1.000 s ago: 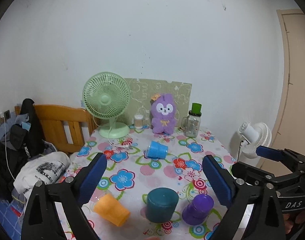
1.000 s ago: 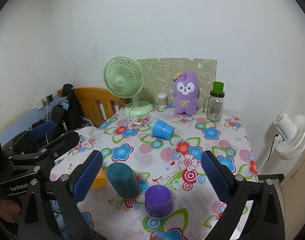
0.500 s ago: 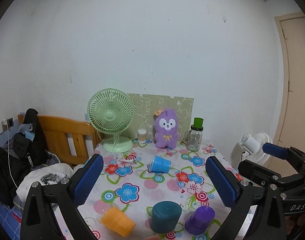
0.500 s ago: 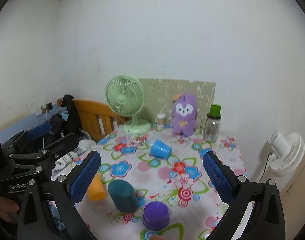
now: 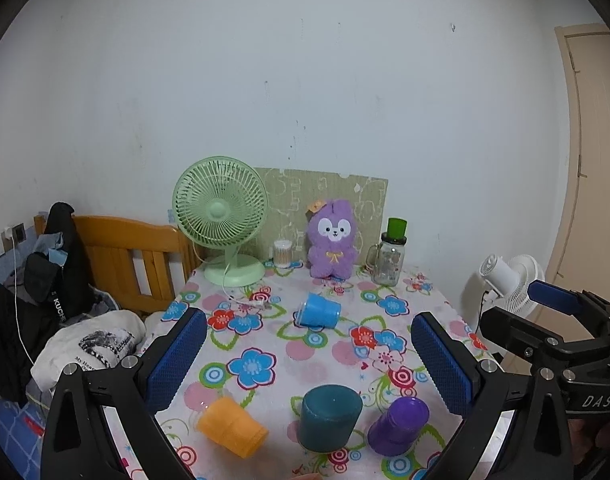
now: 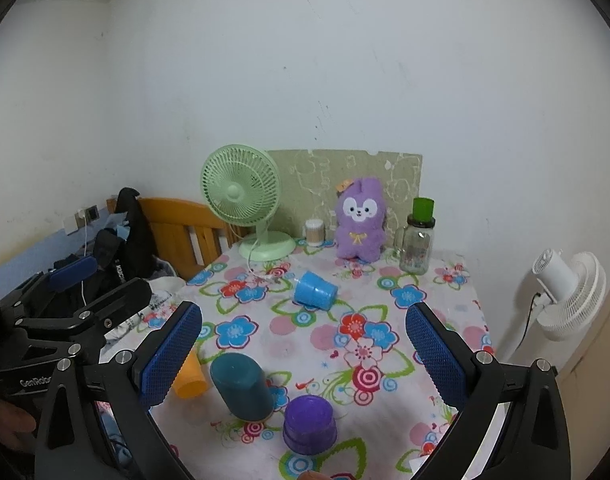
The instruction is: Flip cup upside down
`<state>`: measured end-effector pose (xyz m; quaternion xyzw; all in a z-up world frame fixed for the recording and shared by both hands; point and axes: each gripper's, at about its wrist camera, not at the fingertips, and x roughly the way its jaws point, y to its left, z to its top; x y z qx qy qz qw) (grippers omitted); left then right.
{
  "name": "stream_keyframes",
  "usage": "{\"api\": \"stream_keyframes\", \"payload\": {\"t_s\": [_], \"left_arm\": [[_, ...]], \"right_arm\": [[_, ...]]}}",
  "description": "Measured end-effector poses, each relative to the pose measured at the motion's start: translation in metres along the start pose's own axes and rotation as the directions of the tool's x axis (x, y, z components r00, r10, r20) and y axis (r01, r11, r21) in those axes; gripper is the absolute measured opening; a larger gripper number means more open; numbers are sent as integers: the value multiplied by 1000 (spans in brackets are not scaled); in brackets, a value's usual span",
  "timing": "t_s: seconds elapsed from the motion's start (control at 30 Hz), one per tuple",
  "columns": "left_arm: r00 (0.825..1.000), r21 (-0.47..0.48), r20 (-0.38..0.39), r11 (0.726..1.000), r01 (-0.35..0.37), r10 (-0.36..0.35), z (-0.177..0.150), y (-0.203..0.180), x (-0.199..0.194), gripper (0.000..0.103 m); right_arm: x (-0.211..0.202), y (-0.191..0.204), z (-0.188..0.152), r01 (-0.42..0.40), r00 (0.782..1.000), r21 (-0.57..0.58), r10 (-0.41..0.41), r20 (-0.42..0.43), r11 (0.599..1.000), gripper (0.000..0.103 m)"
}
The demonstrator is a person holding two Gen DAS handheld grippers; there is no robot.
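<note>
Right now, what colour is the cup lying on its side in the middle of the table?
Light blue. The right wrist view shows it best.

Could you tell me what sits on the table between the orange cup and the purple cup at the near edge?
The teal cup stands upside down between the orange cup, lying on its side, and the upside-down purple cup; the left wrist view shows it best.

Home bedroom: wooden bed headboard with piled clothes at 9 o'clock, floral-cloth table, purple plush toy and green desk fan at 12.
</note>
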<state>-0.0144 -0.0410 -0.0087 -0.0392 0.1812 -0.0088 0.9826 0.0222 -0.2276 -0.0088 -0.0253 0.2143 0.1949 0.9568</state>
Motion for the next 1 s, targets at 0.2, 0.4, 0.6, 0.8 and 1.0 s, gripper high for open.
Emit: {"api": "stream_keyframes", "payload": {"t_s": [0.2, 0.4, 0.6, 0.8, 1.0], "left_arm": [[999, -6, -46, 1000, 6, -6, -5, -3, 5, 103], [998, -1, -64, 1000, 9, -9, -8, -7, 7, 103], [996, -12, -90, 1000, 7, -8, -11, -6, 10, 103], [996, -10, -90, 1000, 4, -5, -11, -5, 11, 103], [997, -12, -75, 1000, 4, -5, -10, -4, 9, 103]], "right_arm": [[3, -8, -6, 10, 999, 43, -9, -35, 999, 103], [4, -11, -7, 17, 999, 46, -15, -39, 999, 103], [5, -9, -9, 15, 999, 41, -13, -48, 999, 103], [7, -9, -9, 12, 999, 44, -10, -51, 999, 103], [6, -6, -8, 6, 999, 30, -4, -42, 1000, 103]]}}
